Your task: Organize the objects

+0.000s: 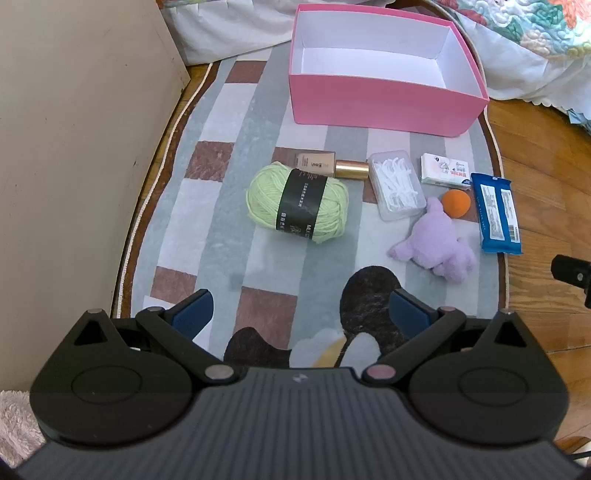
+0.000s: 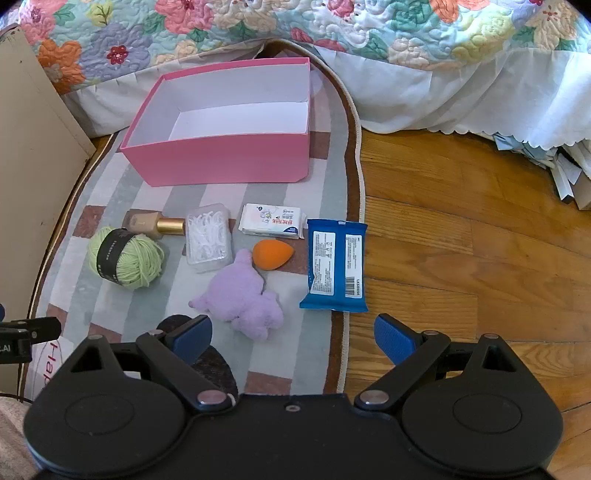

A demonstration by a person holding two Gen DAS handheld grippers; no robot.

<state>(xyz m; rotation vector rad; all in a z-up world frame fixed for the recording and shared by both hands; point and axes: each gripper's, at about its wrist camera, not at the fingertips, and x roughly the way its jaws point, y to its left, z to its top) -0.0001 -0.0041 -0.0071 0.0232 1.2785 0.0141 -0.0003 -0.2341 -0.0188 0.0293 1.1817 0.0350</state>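
An open pink box (image 1: 380, 101) (image 2: 221, 157) with a white, empty inside stands at the far end of a striped rug (image 1: 229, 221) (image 2: 295, 354). In front of it lie a green yarn ball (image 1: 297, 201) (image 2: 125, 256), a foundation bottle (image 1: 332, 166) (image 2: 151, 223), a clear box of floss picks (image 1: 397, 184) (image 2: 208, 238), a white tissue pack (image 1: 445, 171) (image 2: 271, 221), an orange sponge (image 1: 456, 203) (image 2: 271, 253), a purple plush toy (image 1: 439, 243) (image 2: 242, 297) and a blue packet (image 1: 498, 214) (image 2: 334, 264). My left gripper (image 1: 299, 314) and right gripper (image 2: 293, 334) are open, empty, hovering short of the objects.
A beige cabinet side (image 1: 74, 147) (image 2: 29, 122) stands at the left. A bed with a floral quilt (image 2: 332, 29) and white skirt (image 1: 517, 55) is behind the box. Wooden floor (image 2: 461, 240) lies right of the rug. Papers (image 2: 565, 173) lie under the bed's right end.
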